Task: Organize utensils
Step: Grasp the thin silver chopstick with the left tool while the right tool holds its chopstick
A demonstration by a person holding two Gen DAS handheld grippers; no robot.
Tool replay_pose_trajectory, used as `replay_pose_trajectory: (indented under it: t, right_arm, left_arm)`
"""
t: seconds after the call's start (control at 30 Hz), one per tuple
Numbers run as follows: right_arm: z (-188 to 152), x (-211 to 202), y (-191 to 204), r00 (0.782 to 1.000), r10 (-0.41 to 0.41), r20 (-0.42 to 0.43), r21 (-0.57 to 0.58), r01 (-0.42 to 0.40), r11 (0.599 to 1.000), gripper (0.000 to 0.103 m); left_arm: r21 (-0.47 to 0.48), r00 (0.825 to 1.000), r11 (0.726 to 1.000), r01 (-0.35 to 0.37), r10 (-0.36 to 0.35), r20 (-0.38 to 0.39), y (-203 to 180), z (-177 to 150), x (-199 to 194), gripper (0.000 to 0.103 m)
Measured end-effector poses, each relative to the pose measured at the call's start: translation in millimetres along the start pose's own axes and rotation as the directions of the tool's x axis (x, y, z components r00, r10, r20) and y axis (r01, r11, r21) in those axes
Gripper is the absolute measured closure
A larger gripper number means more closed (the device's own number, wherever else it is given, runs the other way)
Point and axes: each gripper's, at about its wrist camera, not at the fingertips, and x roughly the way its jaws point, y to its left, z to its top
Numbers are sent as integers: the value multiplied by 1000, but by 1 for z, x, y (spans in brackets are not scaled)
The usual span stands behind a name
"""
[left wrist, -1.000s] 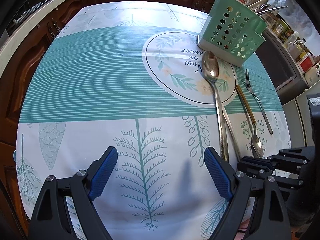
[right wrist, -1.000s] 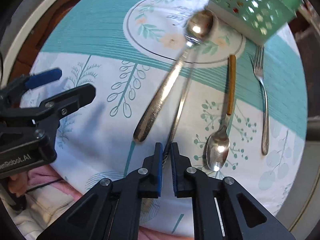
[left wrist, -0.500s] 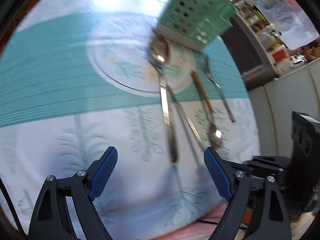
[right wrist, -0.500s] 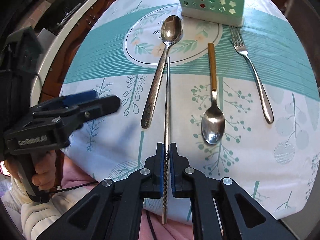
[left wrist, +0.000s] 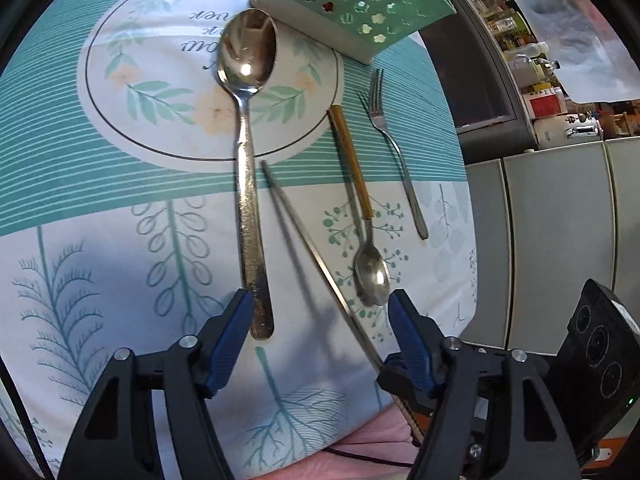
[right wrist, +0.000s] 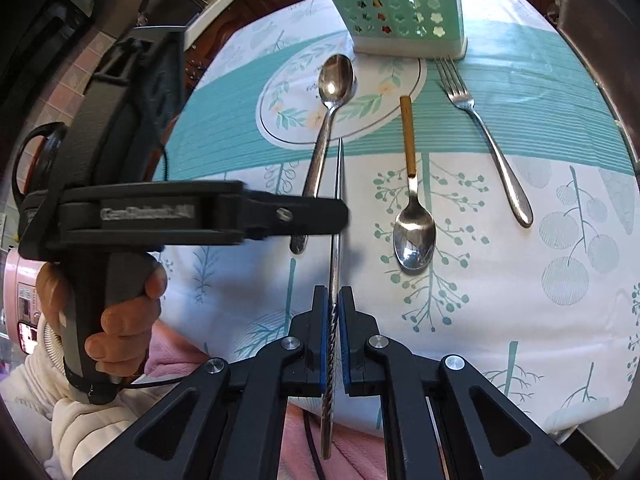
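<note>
My right gripper (right wrist: pixel 333 334) has its fingers pinched on a thin metal chopstick (right wrist: pixel 338 200) near its twisted end, so the tip points ahead toward the green holder (right wrist: pixel 400 4). My left gripper (left wrist: pixel 320 340) hangs spread and empty just over the handle end of the large spoon (left wrist: pixel 248 140). Beyond the fingers on the desk (right wrist: pixel 500 280) I count two spoons, the other being the gold-handled spoon (right wrist: pixel 412 200), and one fork (right wrist: pixel 484 132).
</note>
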Motion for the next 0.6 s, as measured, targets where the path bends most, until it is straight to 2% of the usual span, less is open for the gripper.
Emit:
replay_pose_trajectory:
  t: [0.07,0.23,0.37,0.43,0.47,0.5,0.6]
  right_arm:
    - [-1,-1,3,1000,9,12,-5,-9,1000,99]
    - [-8,-13,8,999,23,39,-28,-22,999,99]
    - [-9,-17,13,998,32,51,-47,-30,998,99]
    - [-13,-19,16,998,36,55,-57,-33,998,99]
    - [-11,-18,15,998,43,55,-62,-40,997,103]
    - [-10,-18,16,997,48,55,-67,-44,997,103]
    - [-9,-13,19,998,38,54,-87,-33,996,103]
  left_arm:
    - [-2,1000,1000,8,-8,-3,-3,1,0,44]
    - [-24,999,999,48,-49,-14,-8,3,1,66]
    - [-41,998,998,54,-55,-16,-7,3,-1,72]
    - [-41,998,998,52,-53,-18,-7,3,0,81]
    - [-43,998,997,58,-59,-25,-7,3,1,85]
    - [-45,997,997,62,-64,-31,-7,3,3,93]
    - [-55,998,997,51,-53,-37,-6,2,6,94]
